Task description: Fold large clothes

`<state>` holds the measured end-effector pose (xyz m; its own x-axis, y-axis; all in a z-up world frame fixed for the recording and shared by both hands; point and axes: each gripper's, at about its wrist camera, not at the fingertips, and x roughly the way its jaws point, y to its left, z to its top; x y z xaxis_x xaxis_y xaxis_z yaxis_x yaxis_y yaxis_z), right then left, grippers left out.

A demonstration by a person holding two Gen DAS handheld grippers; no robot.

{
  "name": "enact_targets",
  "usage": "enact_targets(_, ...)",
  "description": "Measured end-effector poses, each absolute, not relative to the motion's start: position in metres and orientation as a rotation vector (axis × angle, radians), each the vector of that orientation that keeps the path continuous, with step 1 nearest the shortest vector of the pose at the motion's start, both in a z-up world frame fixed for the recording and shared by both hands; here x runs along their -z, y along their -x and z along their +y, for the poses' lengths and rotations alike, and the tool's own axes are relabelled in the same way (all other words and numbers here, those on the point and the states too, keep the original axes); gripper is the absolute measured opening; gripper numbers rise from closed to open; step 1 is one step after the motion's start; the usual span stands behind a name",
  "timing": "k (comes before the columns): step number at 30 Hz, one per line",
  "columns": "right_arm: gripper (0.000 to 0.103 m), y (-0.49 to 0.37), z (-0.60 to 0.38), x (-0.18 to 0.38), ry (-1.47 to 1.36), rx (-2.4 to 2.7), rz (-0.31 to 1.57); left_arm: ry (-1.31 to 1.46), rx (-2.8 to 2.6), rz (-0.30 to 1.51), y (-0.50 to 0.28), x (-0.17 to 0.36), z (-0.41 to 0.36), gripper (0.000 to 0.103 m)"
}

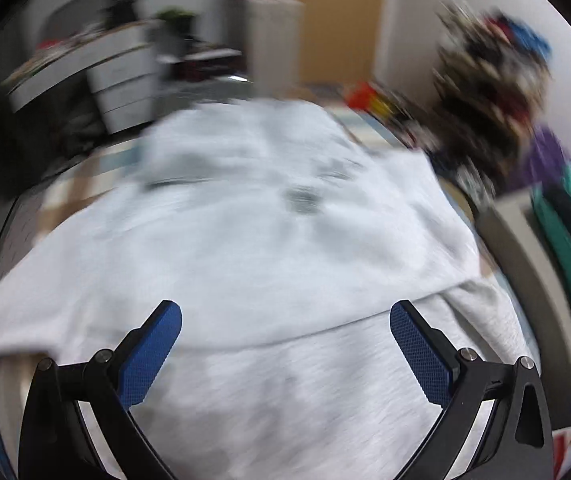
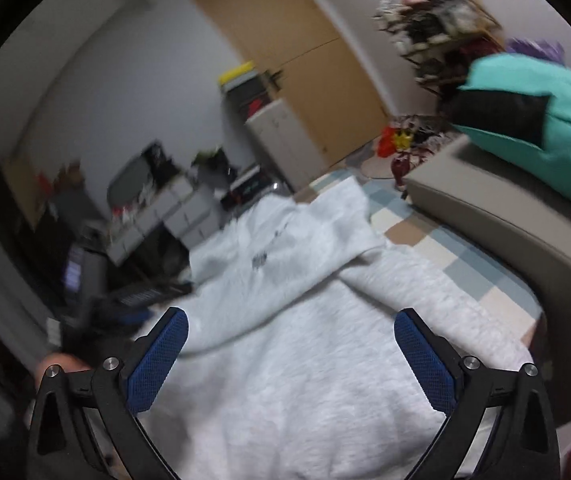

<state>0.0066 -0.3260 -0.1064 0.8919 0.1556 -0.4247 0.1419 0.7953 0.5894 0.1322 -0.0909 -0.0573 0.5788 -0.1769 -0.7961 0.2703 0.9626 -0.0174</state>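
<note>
A checked surface (image 2: 437,240) of pale blue, cream and tan squares is seen beneath a light grey garment (image 2: 305,340), which is spread directly on it and covers most of it, one layer being folded over another across the middle.

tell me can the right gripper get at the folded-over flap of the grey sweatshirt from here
Probably yes. The right gripper is open and empty over the grey sweatshirt, and the flap's edge lies just ahead with nothing in between.
</note>
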Motion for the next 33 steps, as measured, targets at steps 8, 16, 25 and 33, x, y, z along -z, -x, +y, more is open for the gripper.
enact_targets(8, 0.103, -0.01, -0.355, 0.111, -0.79, -0.066, 0.487, -0.305, 0.21, 1.105, -0.192, 0.137, -0.191, 0.102)
enact_targets(16, 0.103, -0.004, -0.365, 0.106, -0.842, -0.129, 0.491, -0.188, 0.231, 1.182, -0.186, 0.156, -0.151, 0.102)
enact_targets(25, 0.103, -0.007, -0.359, 0.11, -0.855, -0.156, 0.517, -0.132, 0.2, 0.96, -0.088, 0.077, 0.018, 0.102)
enact_targets(33, 0.103, 0.0, -0.313, 0.091, -0.668, -0.263, 0.486, 0.226, -0.145, 0.832, -0.035, 0.031, 0.211, 0.102)
